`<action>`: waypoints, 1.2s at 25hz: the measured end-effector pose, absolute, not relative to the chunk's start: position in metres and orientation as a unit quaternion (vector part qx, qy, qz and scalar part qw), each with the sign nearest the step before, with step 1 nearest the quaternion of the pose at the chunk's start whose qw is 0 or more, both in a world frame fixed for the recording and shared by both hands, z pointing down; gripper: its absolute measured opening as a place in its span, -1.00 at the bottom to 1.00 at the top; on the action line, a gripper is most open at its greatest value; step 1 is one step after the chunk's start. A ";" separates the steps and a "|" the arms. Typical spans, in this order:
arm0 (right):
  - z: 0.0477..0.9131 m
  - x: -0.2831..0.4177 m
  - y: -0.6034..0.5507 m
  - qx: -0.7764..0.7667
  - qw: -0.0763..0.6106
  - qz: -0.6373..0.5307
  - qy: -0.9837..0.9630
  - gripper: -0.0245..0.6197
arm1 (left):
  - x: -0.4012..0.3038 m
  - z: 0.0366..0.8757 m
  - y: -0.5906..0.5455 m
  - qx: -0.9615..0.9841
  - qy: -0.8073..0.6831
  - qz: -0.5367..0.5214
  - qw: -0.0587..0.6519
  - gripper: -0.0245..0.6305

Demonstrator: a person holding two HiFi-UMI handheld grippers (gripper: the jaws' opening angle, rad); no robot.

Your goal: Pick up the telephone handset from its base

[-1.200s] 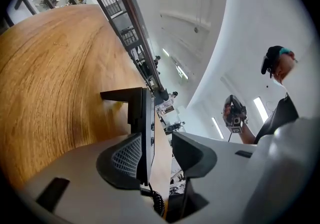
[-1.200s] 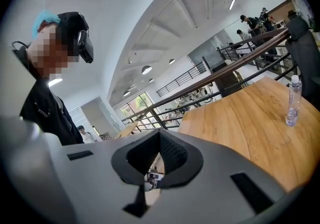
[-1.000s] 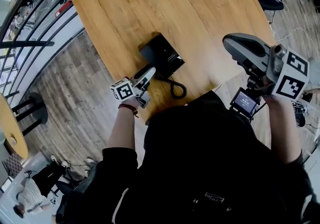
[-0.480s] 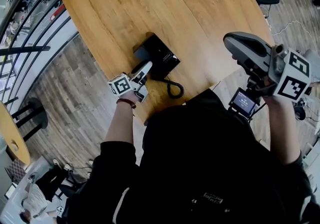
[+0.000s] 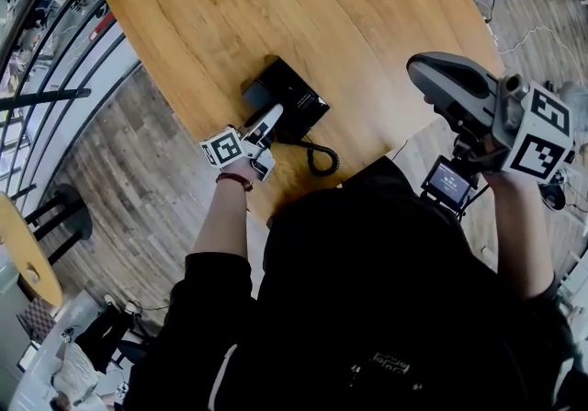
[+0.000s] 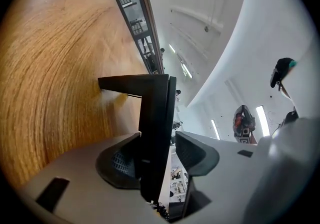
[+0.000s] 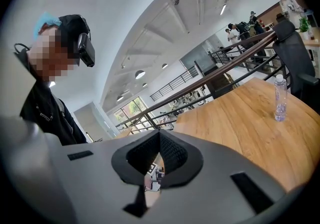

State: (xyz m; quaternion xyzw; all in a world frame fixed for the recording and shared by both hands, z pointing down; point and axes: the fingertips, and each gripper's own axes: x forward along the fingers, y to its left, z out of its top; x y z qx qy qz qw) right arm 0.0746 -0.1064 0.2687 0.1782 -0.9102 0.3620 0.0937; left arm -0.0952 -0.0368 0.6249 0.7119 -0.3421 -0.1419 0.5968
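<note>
Telephone handset (image 6: 156, 118): black, straight-edged bar, at left side of black base (image 5: 296, 98) near table's near edge; coiled cord (image 5: 319, 159) loops toward person. Left gripper (image 5: 269, 117) straddles handset, jaws wide and just been opening (gap beside one pad, no squeeze: only left gripper view shows it). Right gripper (image 7: 159, 155) raised beside table, pads pressed together, nothing between. Oval wooden table (image 5: 367, 23), plank floor (image 5: 119, 179), railing (image 7: 220, 75). Right gripper view adds upright water bottle (image 7: 280, 98).
</note>
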 end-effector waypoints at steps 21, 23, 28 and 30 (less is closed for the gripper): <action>0.276 0.079 -0.107 0.186 0.095 0.373 -0.904 -0.87 | -0.098 0.619 -0.042 0.718 -0.351 -0.131 0.587 -0.40; 0.274 0.079 -0.108 0.184 0.091 0.373 -0.905 -0.87 | -0.098 0.618 -0.042 0.718 -0.349 -0.128 0.588 -0.40; 0.274 0.078 -0.105 0.179 0.087 0.374 -0.906 -0.87 | -0.098 0.618 -0.042 0.714 -0.359 -0.116 0.590 -0.40; 0.274 0.078 -0.106 0.178 0.086 0.373 -0.907 -0.87 | -0.099 0.618 -0.042 0.710 -0.369 -0.120 0.587 -0.40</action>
